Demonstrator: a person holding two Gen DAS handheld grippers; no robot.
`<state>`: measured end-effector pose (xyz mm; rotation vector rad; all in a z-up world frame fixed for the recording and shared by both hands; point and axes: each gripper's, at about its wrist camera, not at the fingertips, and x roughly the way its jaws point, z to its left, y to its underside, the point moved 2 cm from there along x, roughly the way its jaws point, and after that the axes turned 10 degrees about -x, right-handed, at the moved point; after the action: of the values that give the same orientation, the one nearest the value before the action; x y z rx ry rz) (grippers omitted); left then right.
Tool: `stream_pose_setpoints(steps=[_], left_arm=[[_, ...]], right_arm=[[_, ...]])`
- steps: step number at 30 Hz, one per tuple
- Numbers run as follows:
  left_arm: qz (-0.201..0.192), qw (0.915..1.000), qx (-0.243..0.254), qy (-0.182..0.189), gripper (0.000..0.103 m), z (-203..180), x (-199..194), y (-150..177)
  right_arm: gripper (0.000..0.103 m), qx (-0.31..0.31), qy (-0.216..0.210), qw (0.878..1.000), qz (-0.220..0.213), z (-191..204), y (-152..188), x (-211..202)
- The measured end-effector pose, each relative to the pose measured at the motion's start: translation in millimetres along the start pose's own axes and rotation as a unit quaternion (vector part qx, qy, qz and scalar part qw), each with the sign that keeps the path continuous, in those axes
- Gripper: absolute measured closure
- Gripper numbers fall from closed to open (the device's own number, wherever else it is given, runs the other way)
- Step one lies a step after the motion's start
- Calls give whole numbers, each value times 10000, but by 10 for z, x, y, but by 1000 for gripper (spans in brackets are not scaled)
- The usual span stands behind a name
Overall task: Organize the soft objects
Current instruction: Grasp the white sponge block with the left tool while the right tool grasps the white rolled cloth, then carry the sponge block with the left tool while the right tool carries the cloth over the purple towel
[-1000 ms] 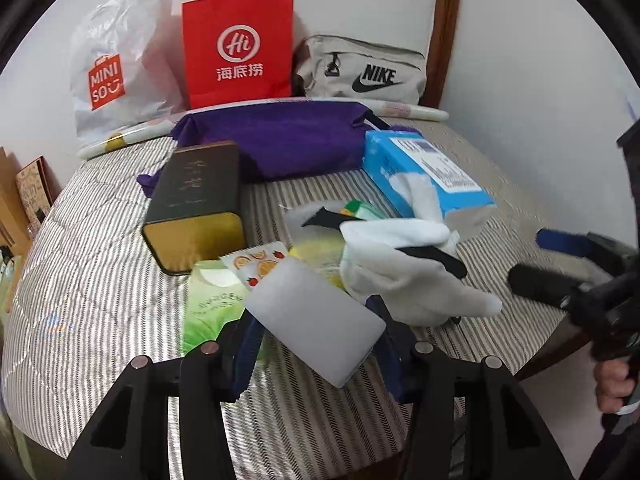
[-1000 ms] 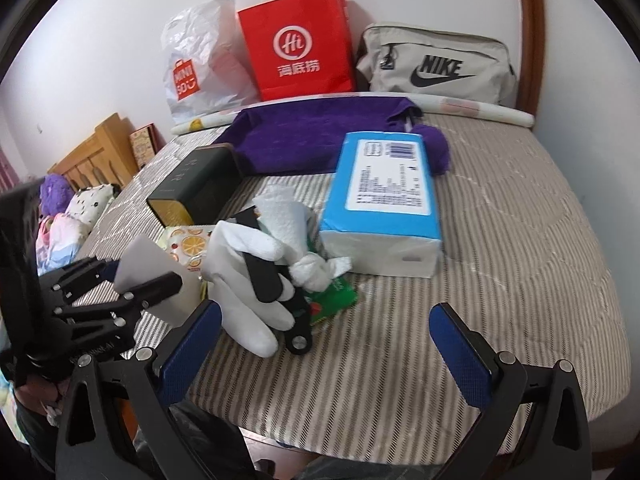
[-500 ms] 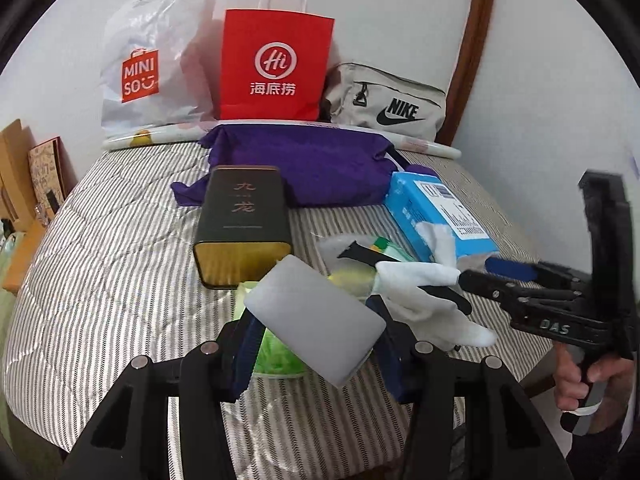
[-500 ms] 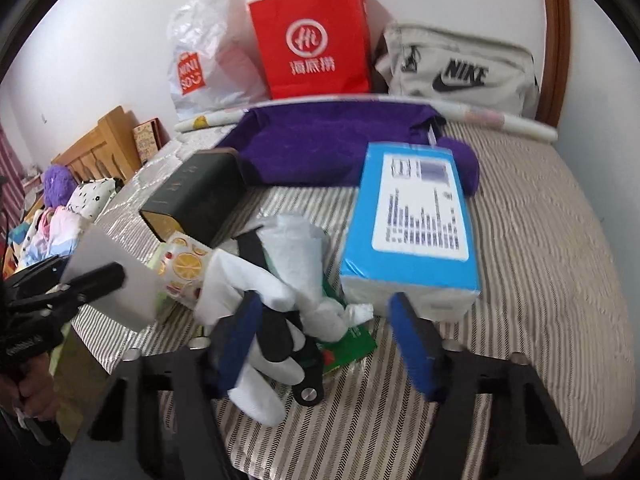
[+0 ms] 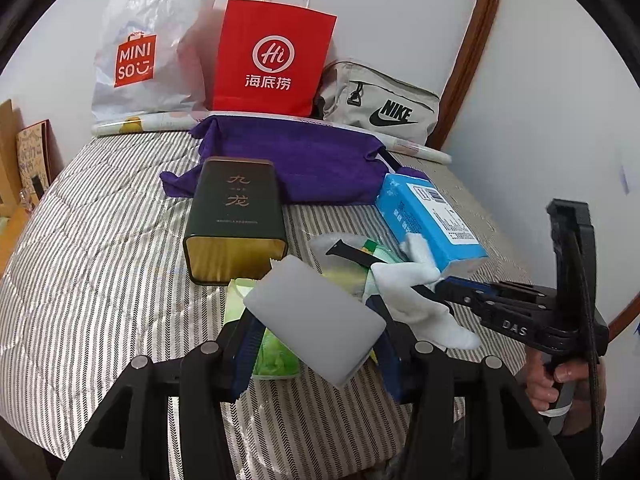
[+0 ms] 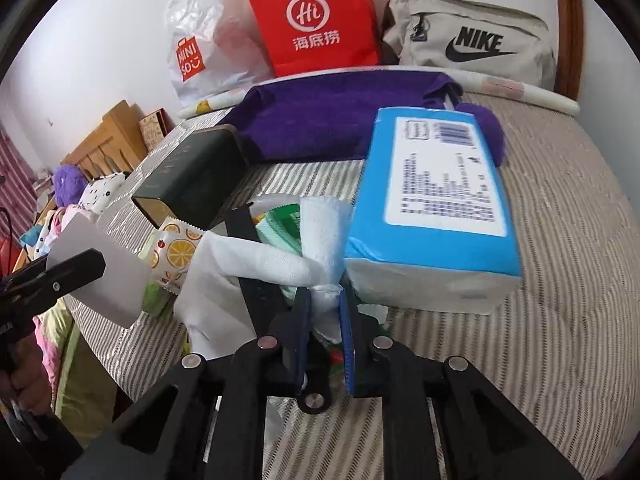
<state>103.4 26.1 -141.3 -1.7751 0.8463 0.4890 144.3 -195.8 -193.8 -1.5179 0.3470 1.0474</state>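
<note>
My left gripper (image 5: 316,344) is shut on a white sponge block (image 5: 312,320) and holds it above the bed's near edge; the block also shows in the right wrist view (image 6: 100,268). My right gripper (image 6: 324,320) is shut on a white cloth glove (image 6: 256,276) lying on a pile in front of the blue tissue pack (image 6: 436,196). In the left wrist view the glove (image 5: 416,304) lies right of the sponge, with the right gripper (image 5: 444,284) pinching it. A black strap (image 6: 256,272) lies under the glove.
A dark tin box (image 5: 236,216) lies left of the pile, over green and fruit-print wipe packets (image 6: 176,252). A purple towel (image 5: 296,156), a red paper bag (image 5: 272,60), a Miniso bag (image 5: 140,52) and a Nike pouch (image 5: 384,104) stand behind, by the wall.
My right gripper moved forward and closed on the white glove. My left gripper kept its hold on the sponge and drew back and turned left.
</note>
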Motion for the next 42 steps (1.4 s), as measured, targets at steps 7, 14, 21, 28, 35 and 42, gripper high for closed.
stream_pose_setpoints(steps=[7, 14, 21, 28, 35, 42], left_arm=[[-141, 9999, -58, 58, 54, -32, -110, -55], [-246, 9994, -255, -46, 54, 84, -262, -106], [-37, 9984, -385, -422, 54, 355, -148, -87], [67, 9966, -576, -582, 51, 634, 33, -24], [-114, 9916, -923, -894, 51, 950, 51, -90], [-301, 9922, -1206, 102, 53, 988, -134, -172]], right_arm=[[88, 39, 220, 9997, -129, -114, 114, -355], [88, 168, 560, 9981, 203, -337, 354, -336], [81, 136, 555, 9979, 306, -345, 402, -138], [78, -41, 822, 9957, 430, -332, 411, 26], [80, 38, 854, 9957, 350, -399, 400, -46], [80, -26, 817, 9959, 381, -360, 377, -79]])
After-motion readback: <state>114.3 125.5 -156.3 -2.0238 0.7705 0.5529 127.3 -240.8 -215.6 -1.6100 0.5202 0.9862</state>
